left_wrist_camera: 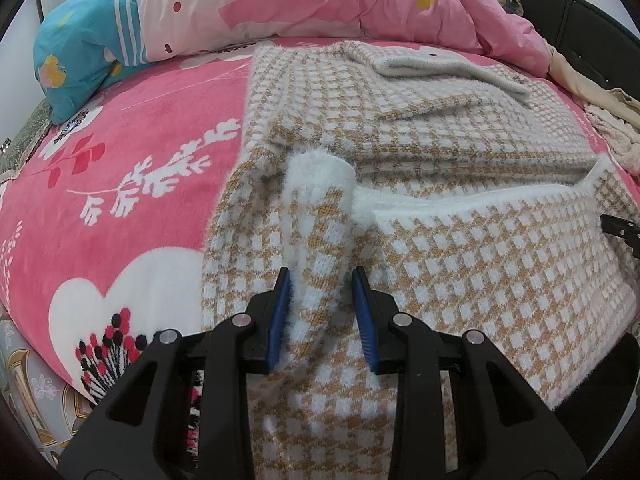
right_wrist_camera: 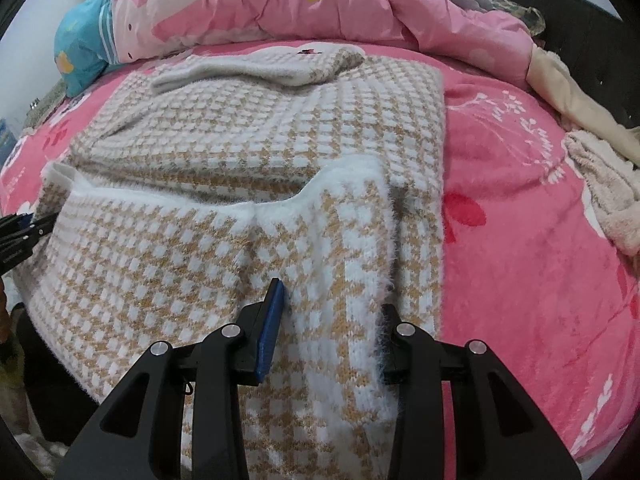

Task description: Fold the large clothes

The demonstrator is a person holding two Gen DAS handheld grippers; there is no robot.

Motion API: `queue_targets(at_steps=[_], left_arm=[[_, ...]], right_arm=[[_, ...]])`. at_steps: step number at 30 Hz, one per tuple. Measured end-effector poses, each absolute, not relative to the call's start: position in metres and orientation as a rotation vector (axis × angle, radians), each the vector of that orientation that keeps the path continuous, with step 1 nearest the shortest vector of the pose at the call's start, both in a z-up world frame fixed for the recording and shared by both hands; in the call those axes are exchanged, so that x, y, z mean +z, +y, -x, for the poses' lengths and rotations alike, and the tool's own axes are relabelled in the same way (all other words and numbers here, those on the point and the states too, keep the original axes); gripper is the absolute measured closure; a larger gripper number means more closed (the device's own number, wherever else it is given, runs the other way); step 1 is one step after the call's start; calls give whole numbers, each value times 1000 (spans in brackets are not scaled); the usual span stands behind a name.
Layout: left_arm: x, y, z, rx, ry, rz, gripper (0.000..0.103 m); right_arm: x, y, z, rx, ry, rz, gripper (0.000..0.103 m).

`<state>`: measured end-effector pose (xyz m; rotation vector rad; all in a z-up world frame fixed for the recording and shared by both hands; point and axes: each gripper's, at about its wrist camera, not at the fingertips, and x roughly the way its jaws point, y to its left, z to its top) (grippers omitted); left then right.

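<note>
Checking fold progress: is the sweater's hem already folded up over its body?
Yes: the white-edged hem lies doubled back across the sweater.

Your left gripper angles steeply down toward twelve o'clock, its blue pads clamped on a bunched fold of the sweater. Your right gripper tilts likewise, jaws pinching the same sweater's fluffy edge at one o'clock.
</note>
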<state>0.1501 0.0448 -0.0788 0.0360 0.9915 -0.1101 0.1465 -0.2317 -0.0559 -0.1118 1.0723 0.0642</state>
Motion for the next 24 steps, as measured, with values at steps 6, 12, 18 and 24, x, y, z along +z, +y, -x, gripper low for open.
queue_targets(at_steps=[6,12,18,24], left_arm=[[-79,44,-150,-109,991,-38,73],[-79,44,-150,-110,991,-37,73],[-79,44,-151,-111,991,-38,73],[-79,43,-151,-110,991,-38,73]], right_arm=[[-57,-228,-146,50,1064,163,68],[-57,-228,-146,48,1066,165,68],[-58,-228,-146,47,1065,167,68],[-59,-228,-146,48,1065,168,68]])
